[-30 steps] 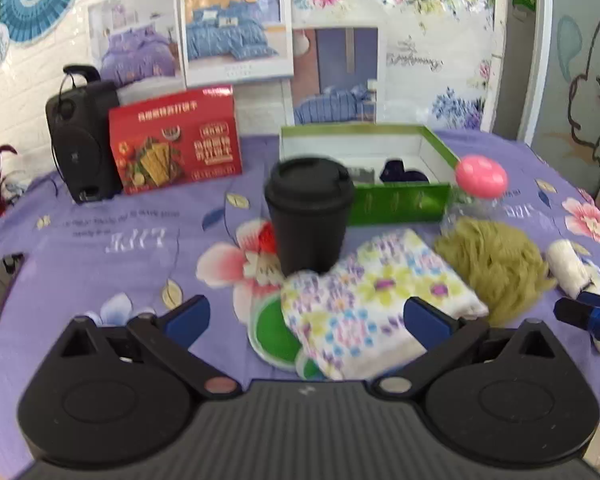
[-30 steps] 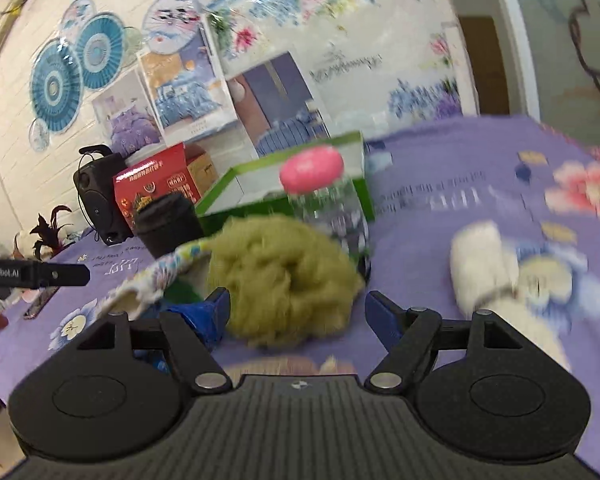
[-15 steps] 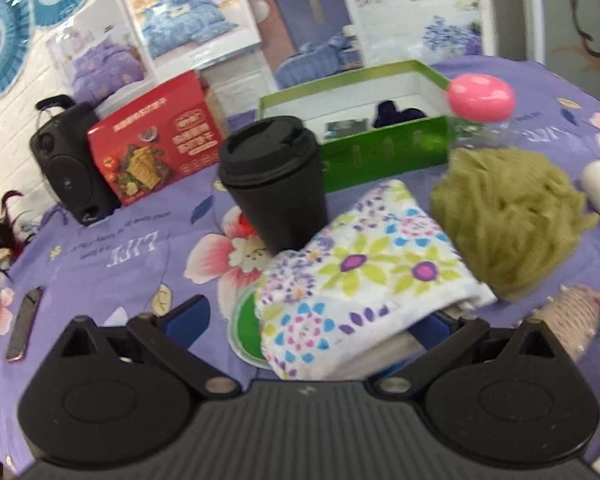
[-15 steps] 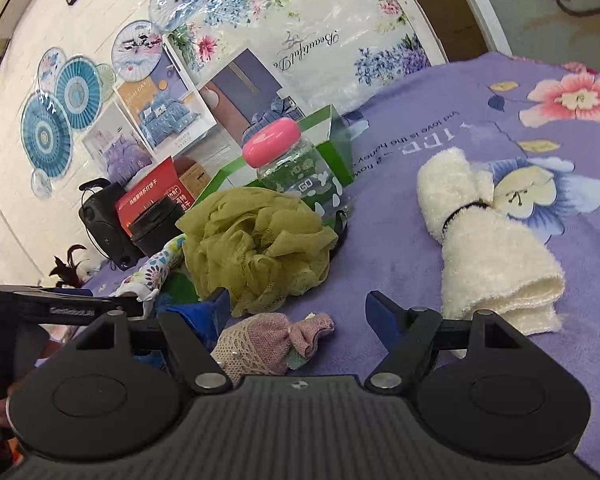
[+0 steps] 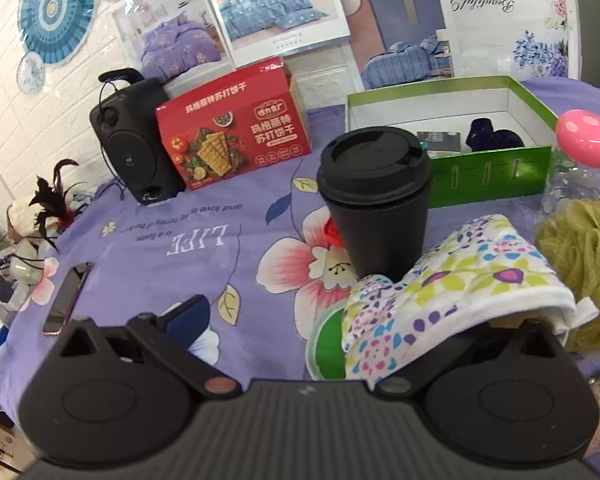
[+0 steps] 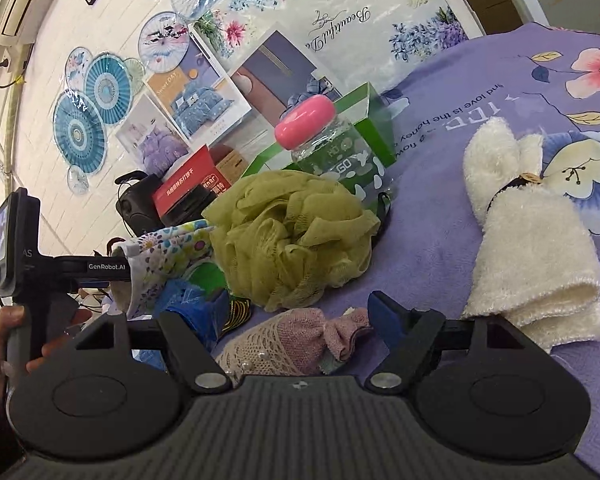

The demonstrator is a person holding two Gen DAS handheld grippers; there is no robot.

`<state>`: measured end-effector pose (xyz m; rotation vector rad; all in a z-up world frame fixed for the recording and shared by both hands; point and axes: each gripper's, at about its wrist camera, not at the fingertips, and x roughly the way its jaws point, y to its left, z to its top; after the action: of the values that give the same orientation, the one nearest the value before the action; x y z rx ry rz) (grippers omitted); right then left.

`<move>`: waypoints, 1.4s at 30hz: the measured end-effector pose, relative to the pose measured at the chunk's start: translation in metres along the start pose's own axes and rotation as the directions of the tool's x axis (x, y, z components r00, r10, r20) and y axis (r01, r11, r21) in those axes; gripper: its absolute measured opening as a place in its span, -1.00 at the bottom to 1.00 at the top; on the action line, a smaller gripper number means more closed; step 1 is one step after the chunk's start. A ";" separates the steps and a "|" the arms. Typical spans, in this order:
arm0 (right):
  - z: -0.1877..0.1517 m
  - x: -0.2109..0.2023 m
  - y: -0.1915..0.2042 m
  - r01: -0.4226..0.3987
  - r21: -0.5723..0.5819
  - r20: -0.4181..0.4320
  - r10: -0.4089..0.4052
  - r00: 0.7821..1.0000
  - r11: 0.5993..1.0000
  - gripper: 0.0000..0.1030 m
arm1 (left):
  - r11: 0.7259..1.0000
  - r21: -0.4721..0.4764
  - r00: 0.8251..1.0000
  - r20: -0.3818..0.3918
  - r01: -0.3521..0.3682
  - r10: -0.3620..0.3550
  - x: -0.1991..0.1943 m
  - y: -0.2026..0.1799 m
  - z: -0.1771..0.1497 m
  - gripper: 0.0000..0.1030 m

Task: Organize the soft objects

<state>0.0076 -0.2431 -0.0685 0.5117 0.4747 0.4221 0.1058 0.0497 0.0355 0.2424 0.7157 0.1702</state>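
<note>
Right gripper [image 6: 296, 316] w/ jaws spread wide, pink knit pouch [image 6: 296, 340] lying between the blue pads [image 6: 384, 316], not pinched. Olive mesh pouf [image 6: 292, 236] just behind pouch; clear bottle w/ pink cap [image 6: 332, 148] touching pouf's far side, green box [image 6: 368, 120] behind that. Cream rolled towel [image 6: 528, 248] right of pouf, apart; floral mitt [image 6: 168, 256] left of pouf, draped over left gripper [image 6: 108, 268], jaw state hidden.

A floral oven mitt [image 5: 456, 280] draped over the left jaws' right finger; a pink knitted pouch [image 6: 296, 336] lay between the right jaws.
</note>
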 end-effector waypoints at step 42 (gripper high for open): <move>0.120 0.013 -0.022 0.343 0.137 0.310 -0.369 0.876 0.929 0.23 | 0.761 -0.265 0.806 0.166 0.592 -0.568 0.058 0.148 -0.021 0.99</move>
<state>0.0875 -0.2976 0.0073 0.5453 0.2499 -0.0423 0.1240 0.2089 0.0251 -0.2796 0.6482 -0.3268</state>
